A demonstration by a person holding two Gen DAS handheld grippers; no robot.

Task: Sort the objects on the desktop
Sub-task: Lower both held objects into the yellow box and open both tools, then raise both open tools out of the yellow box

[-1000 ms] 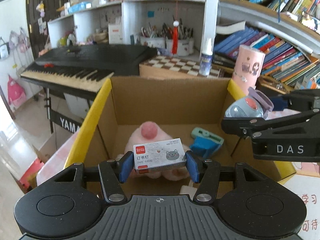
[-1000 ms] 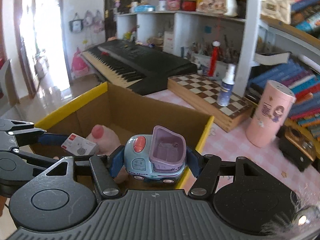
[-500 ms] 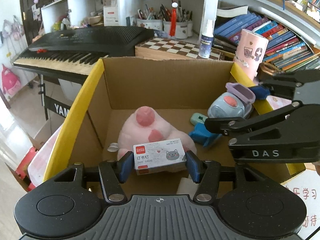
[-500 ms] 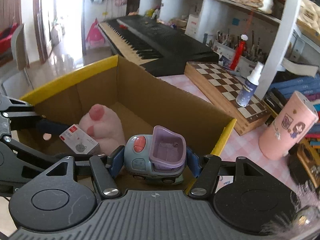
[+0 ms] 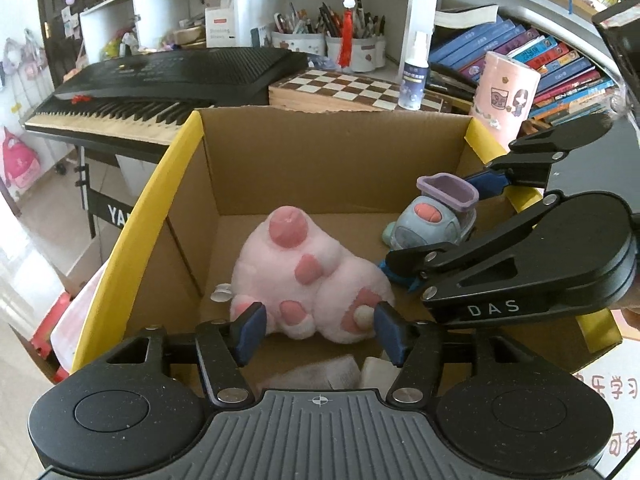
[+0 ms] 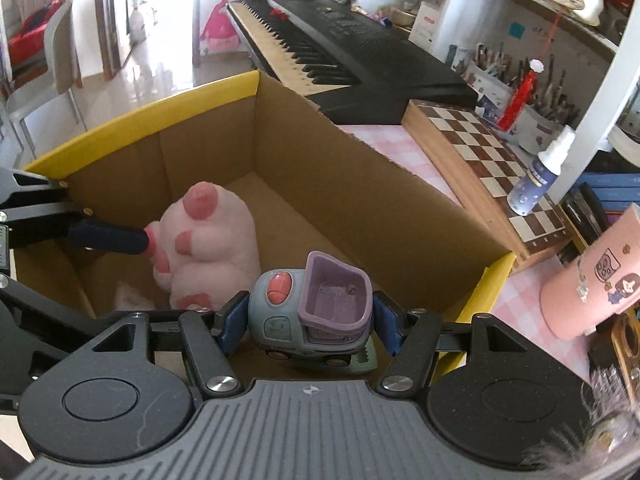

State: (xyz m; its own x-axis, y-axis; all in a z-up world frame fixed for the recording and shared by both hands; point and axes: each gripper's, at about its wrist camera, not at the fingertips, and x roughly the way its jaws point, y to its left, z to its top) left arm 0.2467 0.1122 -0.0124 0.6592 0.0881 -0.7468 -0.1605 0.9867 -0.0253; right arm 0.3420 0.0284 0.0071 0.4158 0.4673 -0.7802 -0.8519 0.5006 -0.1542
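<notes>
Box: the cardboard box [image 5: 332, 168] with yellow-taped edges is my landmark; both my grippers hang over its open top, pointing down into it

Left jaws: my left gripper [image 5: 316, 334] has just been opening; the blue pads stand apart with nothing between them; the small staple box I carried a moment ago is gone from my hold, and I cannot make it out for certain, though something pale and blurred lies on the box floor just below my fingers

Right jaws: my right gripper [image 6: 308, 326] is closed about halfway on the toy truck [image 6: 310, 308], a pad pressed to each side; the truck hangs inside the box near its right wall, not yet set down

Already in the box: the pink plush paw [image 5: 308, 276] in the middle of the floor; a blue thing [image 5: 394, 276] beside it, mostly hidden by my right gripper

Done: left-hand drop, as I judge it

Left: release the truck; whatever else waits outside the box I cannot tell
</notes>
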